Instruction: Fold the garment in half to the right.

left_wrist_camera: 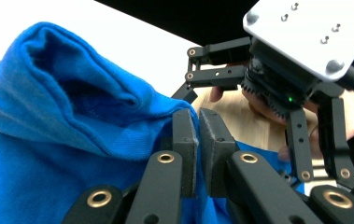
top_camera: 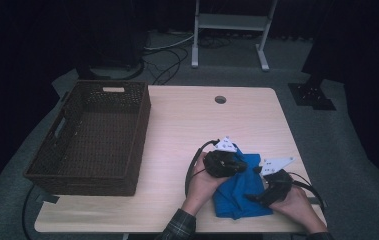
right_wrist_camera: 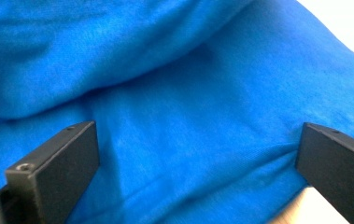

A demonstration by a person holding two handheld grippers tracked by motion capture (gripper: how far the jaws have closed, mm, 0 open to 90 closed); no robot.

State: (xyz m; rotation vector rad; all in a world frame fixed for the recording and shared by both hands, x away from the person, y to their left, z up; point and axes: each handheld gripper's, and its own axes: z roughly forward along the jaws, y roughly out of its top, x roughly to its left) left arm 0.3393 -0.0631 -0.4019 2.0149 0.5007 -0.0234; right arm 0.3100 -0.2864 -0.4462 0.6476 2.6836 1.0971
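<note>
A blue cloth (top_camera: 239, 192) lies crumpled at the near right of the light wooden table (top_camera: 202, 120). My left gripper (top_camera: 242, 165) reaches over its far edge. In the left gripper view the jaws (left_wrist_camera: 197, 119) are pressed together on a raised fold of the blue cloth (left_wrist_camera: 72, 121). My right gripper (top_camera: 253, 196) rests low on the cloth's near right side, pointing left. Its two jaws (right_wrist_camera: 198, 140) stand wide apart, with flat blue cloth (right_wrist_camera: 188, 93) under and between them and nothing pinched.
A dark wicker basket (top_camera: 139, 135) with nothing in it takes up the table's left side. A round cable hole (top_camera: 220, 99) sits near the far edge. A white stand (top_camera: 229, 22) and cables are on the floor beyond the table.
</note>
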